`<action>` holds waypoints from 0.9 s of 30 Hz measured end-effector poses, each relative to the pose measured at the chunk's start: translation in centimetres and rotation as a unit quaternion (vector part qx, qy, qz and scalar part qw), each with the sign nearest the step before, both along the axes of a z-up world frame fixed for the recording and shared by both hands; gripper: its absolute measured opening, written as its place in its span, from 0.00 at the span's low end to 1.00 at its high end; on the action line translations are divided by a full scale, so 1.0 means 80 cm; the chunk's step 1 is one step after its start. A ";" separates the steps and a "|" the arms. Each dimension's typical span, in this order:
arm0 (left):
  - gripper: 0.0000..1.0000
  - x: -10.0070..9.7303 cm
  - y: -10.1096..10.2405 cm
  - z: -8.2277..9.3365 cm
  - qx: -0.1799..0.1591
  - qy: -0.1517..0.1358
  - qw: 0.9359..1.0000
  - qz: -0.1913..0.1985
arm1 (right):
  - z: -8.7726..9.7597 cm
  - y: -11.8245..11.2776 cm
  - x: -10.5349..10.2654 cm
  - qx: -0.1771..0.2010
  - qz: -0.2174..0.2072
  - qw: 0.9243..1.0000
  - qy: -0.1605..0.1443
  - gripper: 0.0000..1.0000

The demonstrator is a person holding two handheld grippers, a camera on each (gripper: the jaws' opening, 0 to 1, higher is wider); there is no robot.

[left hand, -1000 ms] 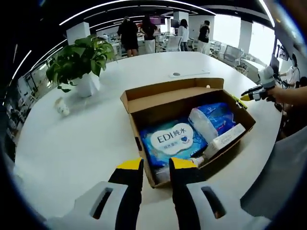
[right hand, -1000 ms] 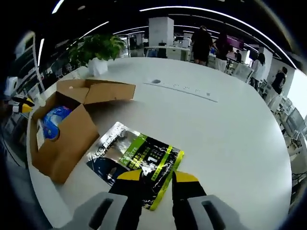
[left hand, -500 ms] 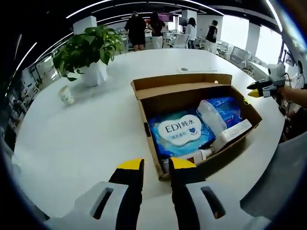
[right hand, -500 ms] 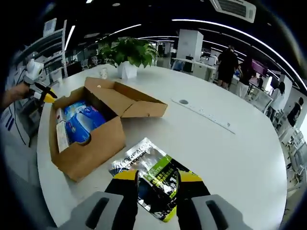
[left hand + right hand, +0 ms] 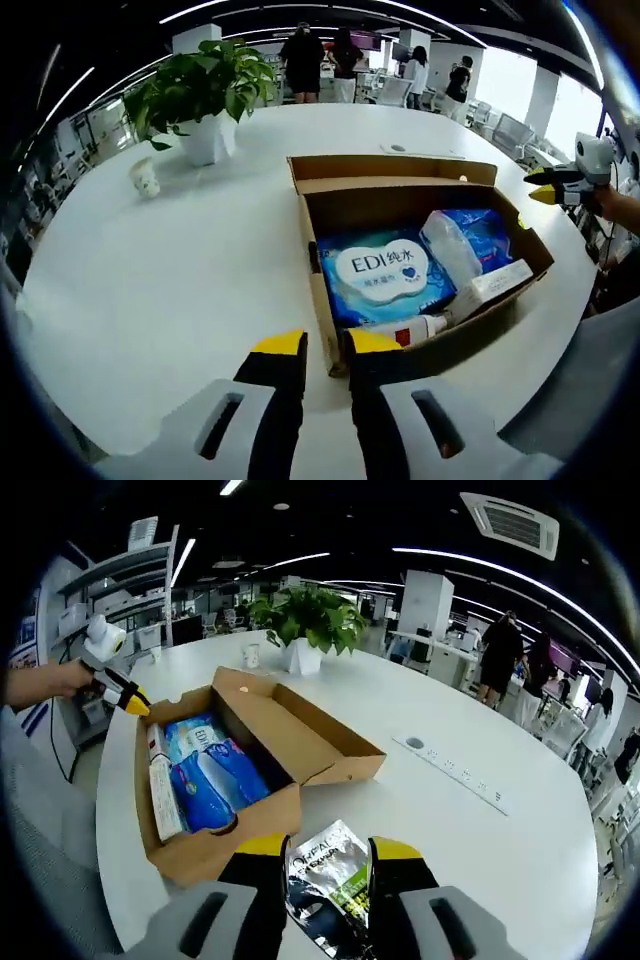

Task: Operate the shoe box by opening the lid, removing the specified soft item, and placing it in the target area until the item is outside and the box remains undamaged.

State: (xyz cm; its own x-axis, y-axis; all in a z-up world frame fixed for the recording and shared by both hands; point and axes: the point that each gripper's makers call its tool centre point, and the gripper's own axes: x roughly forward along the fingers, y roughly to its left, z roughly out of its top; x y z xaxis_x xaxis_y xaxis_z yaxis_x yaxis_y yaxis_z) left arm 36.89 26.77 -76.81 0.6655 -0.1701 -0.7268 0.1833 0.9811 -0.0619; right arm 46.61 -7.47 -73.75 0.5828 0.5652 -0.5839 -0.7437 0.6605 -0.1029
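The open cardboard shoe box (image 5: 400, 200) sits on the white round table (image 5: 180, 270), lid folded back. Inside lie a blue EDI wipes pack (image 5: 375, 275), a blue-and-white soft pack (image 5: 465, 240) and a white tube (image 5: 490, 285). My left gripper (image 5: 325, 345) hovers just before the box's near corner, slightly open and holding nothing. In the right gripper view the box (image 5: 250, 770) is at left, and a silver-green foil pouch (image 5: 325, 880) lies on the table beside it, seen between the open right gripper (image 5: 330, 848) fingers. The left gripper (image 5: 115, 685) shows at far left, the right gripper (image 5: 560, 185) at far right.
A potted plant (image 5: 205, 95) in a white pot and a small paper cup (image 5: 146, 177) stand at the far left of the table. A socket strip (image 5: 455, 770) lies beyond the box. The table edge runs close to the box. Several people stand far behind.
The right view has swung round and risen; the pouch now sits closer between its jaws, which have spread a little. The left jaws have narrowed slightly. The box and its contents stay put.
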 end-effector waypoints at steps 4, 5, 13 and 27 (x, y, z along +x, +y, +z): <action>0.11 0.001 0.000 -0.001 -0.003 0.001 1.000 0.005 | 0.003 0.016 -0.005 -0.007 0.025 1.000 -0.010 0.27; 0.11 0.002 -0.001 -0.002 -0.003 0.000 1.000 0.006 | 0.003 0.022 -0.006 -0.012 0.034 0.999 -0.014 0.27; 0.10 0.004 0.000 -0.004 -0.008 -0.002 1.000 0.017 | 0.001 0.053 -0.011 -0.015 0.068 0.997 -0.018 0.27; 0.07 0.007 -0.005 -0.006 -0.008 0.001 1.000 0.024 | -0.017 0.092 -0.011 -0.020 0.091 0.996 -0.007 0.26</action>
